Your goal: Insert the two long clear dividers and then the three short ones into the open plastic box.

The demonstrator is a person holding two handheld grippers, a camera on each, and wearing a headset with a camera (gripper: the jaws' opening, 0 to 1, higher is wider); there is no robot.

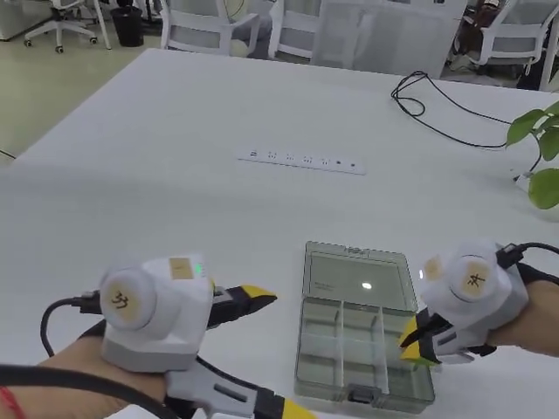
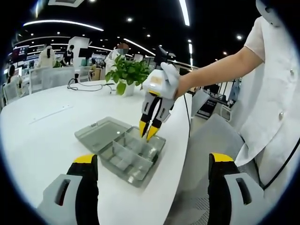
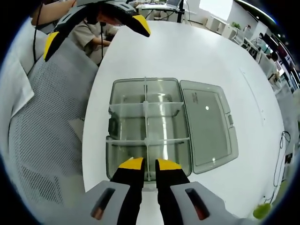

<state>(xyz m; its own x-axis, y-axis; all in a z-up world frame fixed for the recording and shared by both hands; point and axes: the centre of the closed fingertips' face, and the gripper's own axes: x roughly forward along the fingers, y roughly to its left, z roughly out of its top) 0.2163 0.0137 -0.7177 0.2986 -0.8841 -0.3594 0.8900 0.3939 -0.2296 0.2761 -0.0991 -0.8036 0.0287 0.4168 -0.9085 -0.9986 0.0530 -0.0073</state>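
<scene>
My right tongs (image 3: 149,164) hang tips-down over the near wall of the plastic box (image 3: 110,154). The jaws are only a narrow slit apart, right above the clear divider (image 3: 145,93) that runs away from them, and I cannot tell whether they pinch it. I judge I'm there to press it home. My left tongs (image 2: 153,159) are wide open and empty, with the box ahead between their jaws, clear of the work. The right gripper view shows two cross dividers (image 3: 164,104) seated and the lid (image 3: 208,126) lying flat to the right of my tips. The left gripper view shows instead how steeply the right tongs point down.
</scene>
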